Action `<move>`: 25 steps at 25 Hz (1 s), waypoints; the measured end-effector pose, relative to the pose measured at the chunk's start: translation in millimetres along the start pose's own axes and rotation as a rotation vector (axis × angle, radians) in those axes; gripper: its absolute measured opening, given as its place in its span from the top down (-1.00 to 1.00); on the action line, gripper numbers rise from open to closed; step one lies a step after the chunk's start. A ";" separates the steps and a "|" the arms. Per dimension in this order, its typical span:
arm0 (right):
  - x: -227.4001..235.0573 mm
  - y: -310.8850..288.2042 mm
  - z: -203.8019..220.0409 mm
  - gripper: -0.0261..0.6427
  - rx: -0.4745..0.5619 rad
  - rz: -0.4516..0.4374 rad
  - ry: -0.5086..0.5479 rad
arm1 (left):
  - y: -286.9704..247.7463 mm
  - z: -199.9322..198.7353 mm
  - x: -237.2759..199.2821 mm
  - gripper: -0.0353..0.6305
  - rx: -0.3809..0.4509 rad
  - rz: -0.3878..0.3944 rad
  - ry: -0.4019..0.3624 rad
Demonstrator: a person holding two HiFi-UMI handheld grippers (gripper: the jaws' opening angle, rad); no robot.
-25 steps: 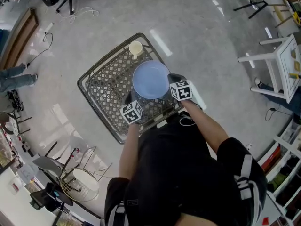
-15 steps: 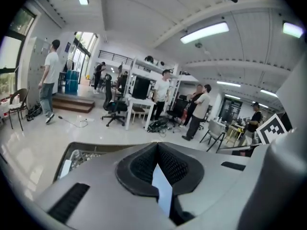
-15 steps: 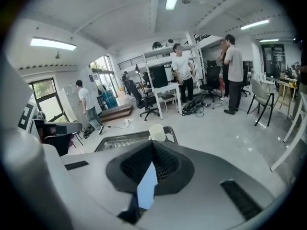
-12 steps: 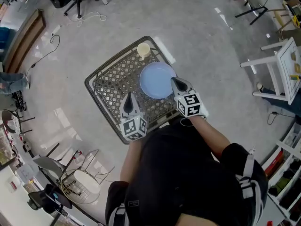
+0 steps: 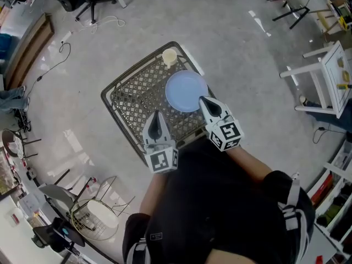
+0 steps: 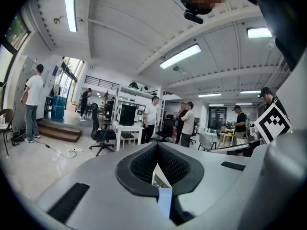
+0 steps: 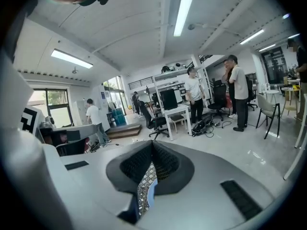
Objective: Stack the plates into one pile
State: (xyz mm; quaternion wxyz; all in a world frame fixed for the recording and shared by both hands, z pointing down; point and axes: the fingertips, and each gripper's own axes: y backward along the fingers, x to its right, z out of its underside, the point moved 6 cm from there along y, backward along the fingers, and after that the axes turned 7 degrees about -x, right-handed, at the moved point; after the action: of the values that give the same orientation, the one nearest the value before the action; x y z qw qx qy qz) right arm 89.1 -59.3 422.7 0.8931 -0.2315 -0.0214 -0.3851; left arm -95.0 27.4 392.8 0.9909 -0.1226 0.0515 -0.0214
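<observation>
— Grey polished floor [image 5: 247, 54] all round, and on it a low table [image 5: 129, 100] with a metal mesh top. Where is the plate?

— The plate [image 5: 186, 91] lies flat on the mesh, in the right half of the top, towards the far side. It is round and pale blue, with a plain, even surface and a slightly raised rim. From above it shows as one disc; I cannot tell whether more lie under it.

— Anything beside it?

— A cream cup [image 5: 169, 56] stands upright at the far corner, near the plate but not touching it.

— And the grippers?

— Both are over the near edge of the table. The left gripper [image 5: 156, 116] is over bare mesh, left of the plate, with its fingers pressed together and nothing between them. The right gripper [image 5: 203, 100] has its tip showing over the plate's near right rim. Its fingers meet at the tips too, and they pinch nothing. Through the slit below its tips its own view shows only mesh and a sliver of blue.

— Background?

— Both gripper views look out across a workshop with people standing by desks.
</observation>
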 end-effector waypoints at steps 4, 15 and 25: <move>-7.5 1.0 0.3 0.89 0.007 -0.006 0.005 | 2.7 1.6 1.1 0.85 -0.003 0.009 0.003; -14.2 7.3 -1.3 0.89 0.022 -0.006 0.015 | 10.9 5.1 0.9 0.85 -0.023 0.003 -0.015; -17.7 11.5 -0.1 0.89 0.029 -0.002 0.017 | 18.4 4.6 -0.8 0.85 -0.013 -0.013 -0.013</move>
State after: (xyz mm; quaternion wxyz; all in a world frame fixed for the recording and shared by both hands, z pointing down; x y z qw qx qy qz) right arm 84.6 -40.5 414.2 0.8961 -0.2154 -0.0196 -0.3876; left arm -94.7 46.4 392.8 0.9902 -0.1294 0.0445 -0.0268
